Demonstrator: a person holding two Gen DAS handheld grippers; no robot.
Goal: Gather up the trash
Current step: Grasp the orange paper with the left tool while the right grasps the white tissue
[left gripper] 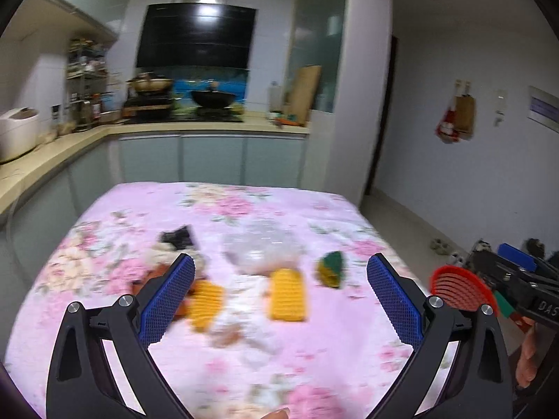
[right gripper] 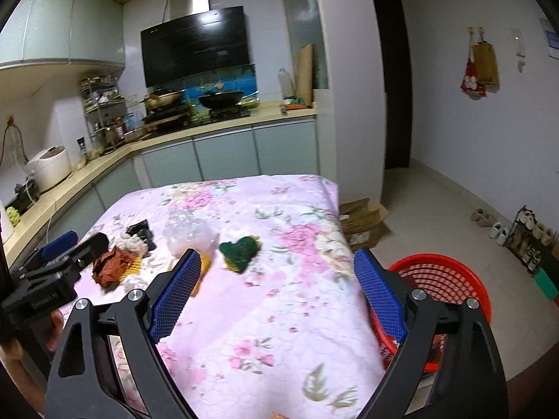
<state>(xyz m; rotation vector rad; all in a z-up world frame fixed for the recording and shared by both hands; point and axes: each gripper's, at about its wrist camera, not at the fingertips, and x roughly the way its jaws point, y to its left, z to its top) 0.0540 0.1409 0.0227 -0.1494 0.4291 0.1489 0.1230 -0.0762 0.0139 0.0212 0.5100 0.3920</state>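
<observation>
Both tongs are held above the table with the pink floral cloth (left gripper: 314, 331), neither gripping anything.

Left gripper (left gripper: 281, 296): jaws spread wide, nothing between the blue pads (left gripper: 167, 300). Seen from its own camera, the trash lies just ahead of and between the fingers. A yellow ridged piece (left gripper: 288, 295) sits in the gap, nearer the middle; a second yellow ridged piece (left gripper: 206, 305) lies close beside the left finger, partly hidden by it. A green-and-yellow sponge (left gripper: 331, 269) lies farther ahead, toward the right finger but apart from it. A clear crumpled plastic bag (left gripper: 262, 248) rests behind the yellow pieces, and a black wrapper (left gripper: 178, 237) lies beyond the left fingertip. The frame is blurred — fine detail of the scraps cannot be told.

Right gripper (right gripper: 277, 289): jaws also wide apart, empty. From its camera the green sponge (right gripper: 241, 249) lies ahead, between the fingers and closer to the left one. The plastic bag (right gripper: 190, 234) sits just beyond the left fingertip. A brown crumpled paper (right gripper: 111, 267), white crumpled tissue (right gripper: 134, 242) and the black wrapper (right gripper: 141, 232) lie well to the left, next to the left gripper (right gripper: 66, 251).

Red basket (right gripper: 450, 279) — on the floor at the table's right edge, just behind the right finger.
</observation>
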